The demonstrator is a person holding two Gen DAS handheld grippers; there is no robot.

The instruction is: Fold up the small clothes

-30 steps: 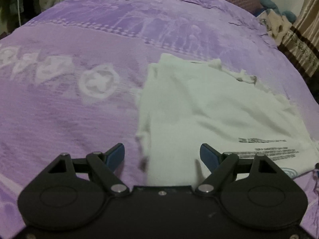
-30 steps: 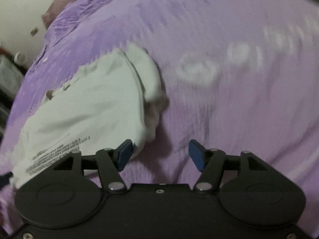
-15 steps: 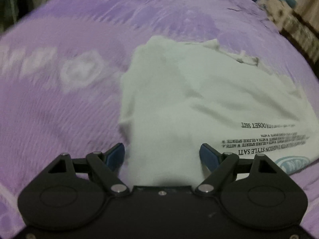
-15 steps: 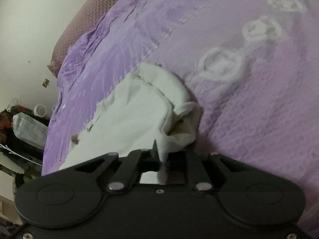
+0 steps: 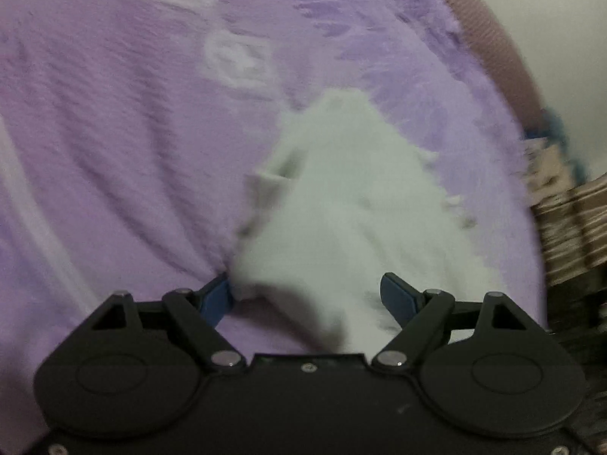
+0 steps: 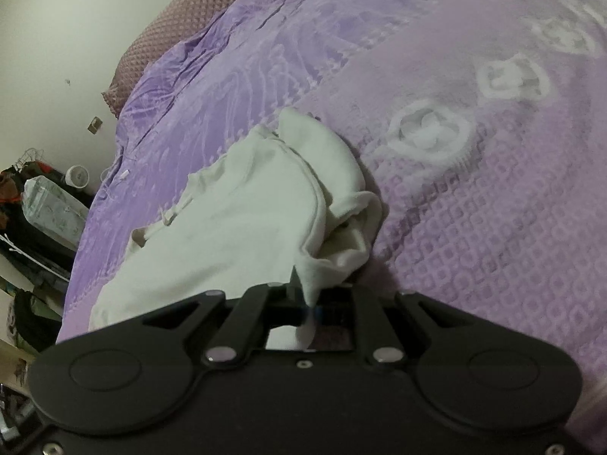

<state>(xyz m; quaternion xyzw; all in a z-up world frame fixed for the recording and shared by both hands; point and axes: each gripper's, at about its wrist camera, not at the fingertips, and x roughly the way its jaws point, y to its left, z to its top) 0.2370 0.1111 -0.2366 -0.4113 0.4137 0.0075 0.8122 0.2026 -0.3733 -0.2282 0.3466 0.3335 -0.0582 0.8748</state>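
A white garment [image 6: 242, 220] lies on a purple bedspread [image 6: 493, 235]. The right gripper [image 6: 308, 309] is clamped on the garment's near right edge. The left gripper [image 5: 305, 295] is spread wide, the garment's near end [image 5: 341, 208] lying between its fingers

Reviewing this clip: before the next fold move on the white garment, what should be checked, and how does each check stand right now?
1. Right gripper shut on the white garment: ok, a pinch of cloth sits between its closed fingers.
2. Left gripper open: ok, jaws spread wide.
3. Left gripper over the garment: ok, cloth lies between its fingers, not yet gripped.
4. Which garment edge the left gripper faces: cannot tell, the left wrist view is motion-blurred.
5. Garment flat: not ok, the sleeve end near the right gripper is bunched.
6. Purple bedspread free of other items beside the garment: ok in the right wrist view.
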